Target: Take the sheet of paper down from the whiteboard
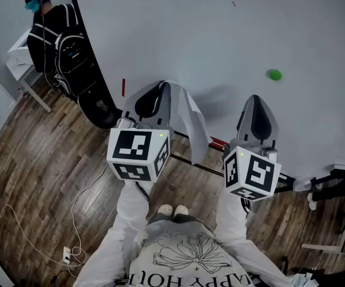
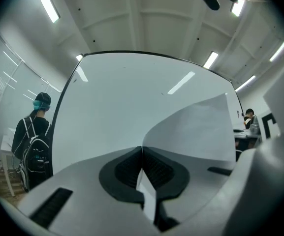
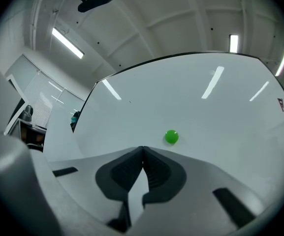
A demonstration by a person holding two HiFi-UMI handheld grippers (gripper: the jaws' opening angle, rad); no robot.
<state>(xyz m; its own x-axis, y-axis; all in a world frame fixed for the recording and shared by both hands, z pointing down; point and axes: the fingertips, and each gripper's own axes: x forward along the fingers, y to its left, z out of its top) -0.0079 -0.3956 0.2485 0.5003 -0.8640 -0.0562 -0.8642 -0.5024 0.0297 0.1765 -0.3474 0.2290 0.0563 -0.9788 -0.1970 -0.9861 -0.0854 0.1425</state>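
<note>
Centre-left of the head view: risk is losing the sheet of paper (image 1: pixel 191 124). It's pinched by one edge only and curls away to the right, so a quick pull or a brush against the whiteboard (image 1: pixel 190 34) could slip or crease it. Left gripper (image 2: pixel 142 149) is clamped tight on that edge. Right gripper (image 3: pixel 142 149) is fully closed on nothing, and a careless swing could knock the green magnet (image 3: pixel 171 137) just above its tips.
</note>
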